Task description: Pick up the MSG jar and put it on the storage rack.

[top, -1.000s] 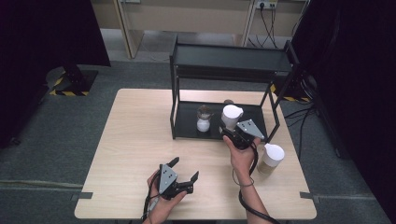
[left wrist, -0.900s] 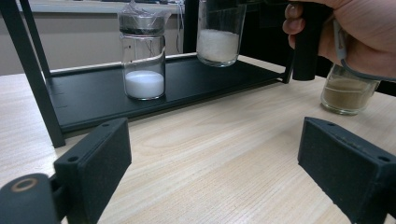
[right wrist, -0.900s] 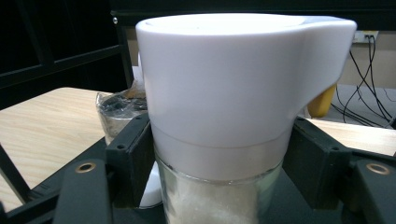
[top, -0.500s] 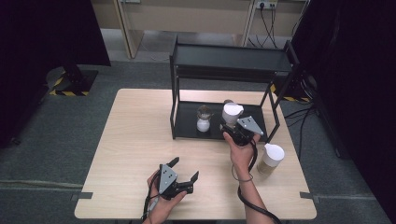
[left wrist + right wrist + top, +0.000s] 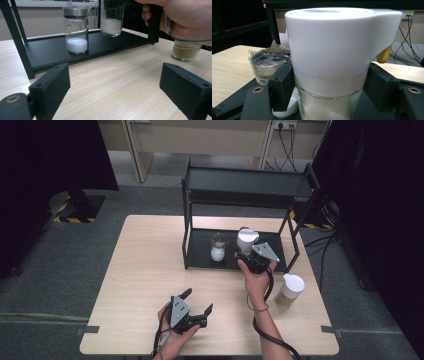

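Note:
A glass jar [image 5: 247, 239] with a white lid and white powder inside is held over the lower shelf [image 5: 200, 252] of a black rack, with my right gripper [image 5: 245, 250] shut on it. In the right gripper view the jar [image 5: 337, 50] fills the gap, and both pads [image 5: 283, 85] press its glass just below the lid. A second jar [image 5: 218, 247] with a crinkled wrapped top and white powder stands on the shelf to its left. My left gripper [image 5: 198, 300] rests open near the table's front edge, and its view looks past its jaws to the rack with nothing between them [image 5: 115, 87].
A white-lidded jar of brown powder [image 5: 290, 290] stands on the table to the right of the rack. The rack's top shelf [image 5: 250, 182] overhangs the lower one, with posts [image 5: 20, 40] at the corners. Bare wooden table [image 5: 145, 265] stretches to the left.

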Motion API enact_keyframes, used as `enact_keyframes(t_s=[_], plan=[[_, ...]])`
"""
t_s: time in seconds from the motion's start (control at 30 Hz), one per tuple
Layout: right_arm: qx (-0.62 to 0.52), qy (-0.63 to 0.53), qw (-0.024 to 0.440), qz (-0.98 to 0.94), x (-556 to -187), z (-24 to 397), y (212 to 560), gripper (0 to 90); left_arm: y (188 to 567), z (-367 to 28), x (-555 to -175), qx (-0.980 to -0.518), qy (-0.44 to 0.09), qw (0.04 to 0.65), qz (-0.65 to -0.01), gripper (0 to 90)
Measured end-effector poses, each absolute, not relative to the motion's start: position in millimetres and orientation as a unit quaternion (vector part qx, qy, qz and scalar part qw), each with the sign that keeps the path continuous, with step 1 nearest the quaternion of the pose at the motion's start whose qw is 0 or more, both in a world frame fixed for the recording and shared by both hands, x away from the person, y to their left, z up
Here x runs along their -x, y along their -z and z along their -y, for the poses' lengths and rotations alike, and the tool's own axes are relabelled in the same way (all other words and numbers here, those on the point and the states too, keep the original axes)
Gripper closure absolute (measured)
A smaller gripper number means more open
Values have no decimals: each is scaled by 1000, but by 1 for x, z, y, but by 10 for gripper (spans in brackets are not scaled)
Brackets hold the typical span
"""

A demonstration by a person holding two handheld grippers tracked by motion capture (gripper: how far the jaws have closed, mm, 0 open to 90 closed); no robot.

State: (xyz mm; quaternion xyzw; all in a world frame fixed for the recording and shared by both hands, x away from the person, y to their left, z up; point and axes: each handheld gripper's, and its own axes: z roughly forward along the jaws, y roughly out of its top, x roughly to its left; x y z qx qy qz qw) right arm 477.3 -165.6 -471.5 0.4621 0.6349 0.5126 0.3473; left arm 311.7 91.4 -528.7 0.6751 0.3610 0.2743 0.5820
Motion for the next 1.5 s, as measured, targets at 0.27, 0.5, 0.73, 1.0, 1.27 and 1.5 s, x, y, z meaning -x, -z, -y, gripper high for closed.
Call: enact_keyframes(t_s=[0.27,0.5,0.73,1.0,1.27,1.5], plan=[[-462,-505,348,-640,-485,161,473,308,529,-91,-312,-675,-274,582,-360,91],[-466,-501,346,-642,-493,160,474,308,529,-91,-312,-676,-274,582,-360,90],[-469,-494,343,-647,-500,158,477,308,529,-91,-312,-676,-274,582,-360,90],[-470,-483,338,-657,-508,154,484,308,529,-91,-312,-676,-274,582,-360,90],[-474,-484,337,-654,-512,153,485,308,529,-91,-312,-676,-275,582,-360,90],[-478,-481,336,-654,-517,152,488,308,529,-91,-312,-675,-275,582,-360,90]])
